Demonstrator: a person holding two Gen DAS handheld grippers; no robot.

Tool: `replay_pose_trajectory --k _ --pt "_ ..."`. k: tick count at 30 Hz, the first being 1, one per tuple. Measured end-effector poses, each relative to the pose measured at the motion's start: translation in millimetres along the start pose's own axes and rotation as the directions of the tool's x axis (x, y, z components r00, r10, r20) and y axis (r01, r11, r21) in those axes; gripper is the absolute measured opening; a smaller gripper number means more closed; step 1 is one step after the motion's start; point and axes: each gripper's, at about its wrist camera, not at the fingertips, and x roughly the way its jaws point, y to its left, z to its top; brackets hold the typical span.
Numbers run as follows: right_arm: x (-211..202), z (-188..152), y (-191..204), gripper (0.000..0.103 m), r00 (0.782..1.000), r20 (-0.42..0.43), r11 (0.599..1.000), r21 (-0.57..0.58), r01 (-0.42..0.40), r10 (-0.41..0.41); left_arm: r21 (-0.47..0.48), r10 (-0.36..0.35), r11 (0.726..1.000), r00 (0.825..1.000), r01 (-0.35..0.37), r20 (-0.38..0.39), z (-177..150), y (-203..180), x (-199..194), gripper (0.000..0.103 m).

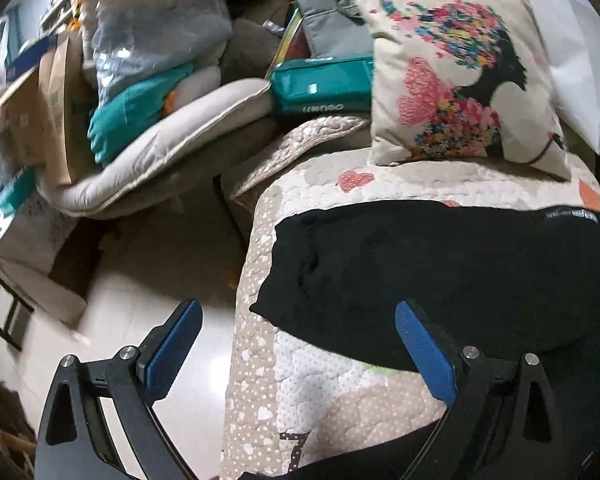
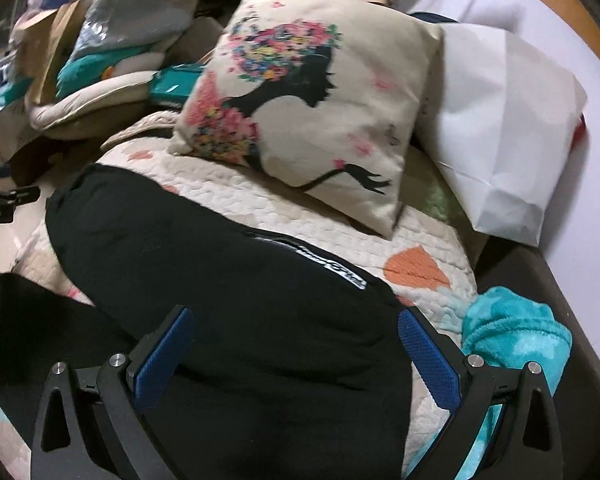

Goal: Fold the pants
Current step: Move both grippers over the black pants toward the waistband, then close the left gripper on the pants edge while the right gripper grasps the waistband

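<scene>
Black pants (image 1: 440, 272) lie folded on a quilted heart-pattern cover (image 1: 320, 384); a small white label shows near their far right edge. My left gripper (image 1: 298, 344) is open and empty, held above the pants' near left corner and the quilt's left edge. In the right wrist view the same pants (image 2: 228, 280) spread across the quilt (image 2: 420, 240), with another black part at the lower left. My right gripper (image 2: 294, 346) is open and empty, held just above the pants' near right part.
A printed cushion (image 2: 312, 104) leans at the back of the quilt, with a white paper bag (image 2: 508, 136) to its right. A teal fluffy cloth (image 2: 512, 332) lies at the right. Piled bedding, boxes and a teal pouch (image 1: 324, 88) crowd the left; pale floor (image 1: 148, 288) lies below.
</scene>
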Motion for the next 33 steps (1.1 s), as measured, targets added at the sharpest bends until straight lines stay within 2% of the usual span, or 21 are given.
replay_pose_trajectory --k 6,17,28,31,33 --pt "2.6 0.7 12.6 0.103 1.000 -0.018 1.000 -0.013 -0.012 0.012 0.049 0.002 0.999 0.999 -0.004 0.050 -0.9 -10.9 -16.5 0.097" --pt "9.3 -1.0 11.0 0.103 0.999 -0.046 1.000 0.010 -0.018 0.019 0.034 -0.039 0.999 0.999 0.039 0.018 -4.3 -13.9 -11.7 0.097" --pt "21.2 -6.6 3.0 0.103 0.996 -0.082 0.998 0.044 -0.038 0.041 0.011 -0.053 0.999 0.998 0.053 -0.016 -4.8 -10.6 3.0 0.097" --pt "29.9 -2.5 -4.0 0.103 0.993 -0.094 0.996 0.066 -0.067 0.073 0.011 -0.047 0.999 0.999 0.047 -0.006 2.5 -5.3 14.9 0.097" --pt "37.4 2.7 -12.2 0.103 0.992 -0.098 0.994 0.087 -0.073 0.081 -0.028 -0.054 0.998 0.998 0.054 -0.019 12.0 4.6 32.4 0.097"
